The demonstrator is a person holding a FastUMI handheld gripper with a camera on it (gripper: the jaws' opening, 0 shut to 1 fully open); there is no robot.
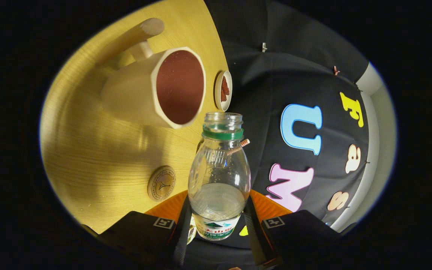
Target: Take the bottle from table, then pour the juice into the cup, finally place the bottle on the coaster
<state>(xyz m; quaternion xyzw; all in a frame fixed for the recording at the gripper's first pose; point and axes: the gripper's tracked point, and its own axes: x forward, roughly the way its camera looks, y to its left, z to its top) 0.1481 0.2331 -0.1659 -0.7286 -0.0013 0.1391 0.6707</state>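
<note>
Firmly between fingers (218, 228): labelled bottle (219, 176).

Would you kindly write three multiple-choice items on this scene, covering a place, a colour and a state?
1. Where is the clear plastic bottle?
A. between the gripper's fingers
B. on the round wooden coaster
C. inside the cup

2. What colour is the ring on the bottle's neck?
A. red
B. green
C. blue

3. What state is the bottle's mouth in?
A. capped
B. corked
C. uncapped

Answers: 1 A, the gripper presses the bottle on both sides, with the round wooden coaster lying bare on the table; 2 B, a green band sits under the thread; 3 C, the rim is bare, near the cream octagonal cup.
</note>
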